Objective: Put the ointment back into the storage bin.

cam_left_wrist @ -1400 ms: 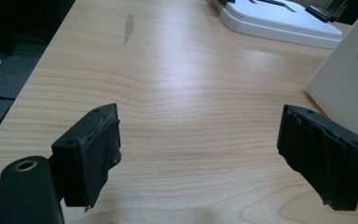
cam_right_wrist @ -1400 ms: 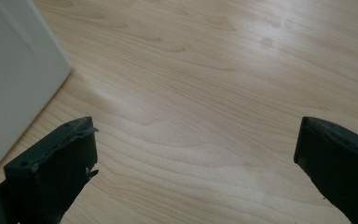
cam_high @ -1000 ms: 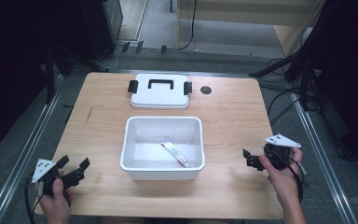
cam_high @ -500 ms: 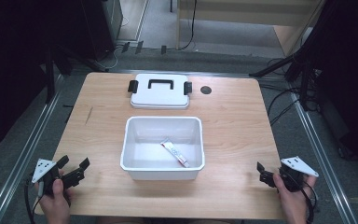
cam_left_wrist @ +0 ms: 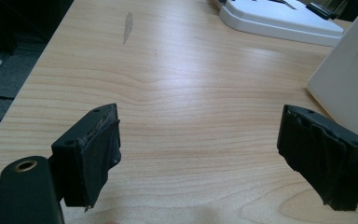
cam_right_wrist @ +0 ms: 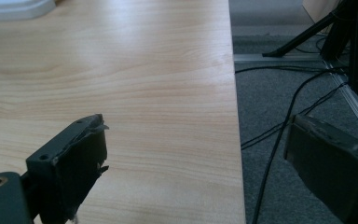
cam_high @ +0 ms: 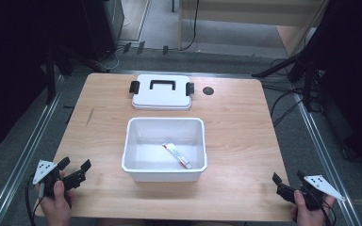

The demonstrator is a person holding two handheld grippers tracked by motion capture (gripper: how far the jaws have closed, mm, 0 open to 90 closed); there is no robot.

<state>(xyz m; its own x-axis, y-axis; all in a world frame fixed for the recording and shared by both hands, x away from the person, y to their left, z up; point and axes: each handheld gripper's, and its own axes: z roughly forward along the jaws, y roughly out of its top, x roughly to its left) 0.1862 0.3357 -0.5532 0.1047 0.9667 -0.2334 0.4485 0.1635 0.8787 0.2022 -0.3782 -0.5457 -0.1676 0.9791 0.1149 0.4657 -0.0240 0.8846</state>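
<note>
Wooden table (cam_high: pixel 245 132): a white open bin (cam_high: pixel 164 149) stands at its centre, nearer the front edge than the back. Inside the bin, on its floor toward the right wall, lies a small white tube (cam_high: pixel 177 155) with red marking, set diagonally. A white lid (cam_high: pixel 161 92) with a black handle and black side clips lies flat near the back edge, just beyond the bin and apart from it. A dark round spot (cam_high: pixel 208 91) sits to the lid's right.

Left gripper (cam_high: pixel 74 170): at the front left corner, held in a hand (cam_high: pixel 56 197), jaws spread wide, nothing between them; the left gripper view confirms bare wood in the gap.

Right gripper (cam_high: pixel 287 182): at the front right corner, straddling the table's right edge, jaws wide apart and empty; one jaw over wood, the other over grey floor (cam_right_wrist: pixel 298 60) with cables.
</note>
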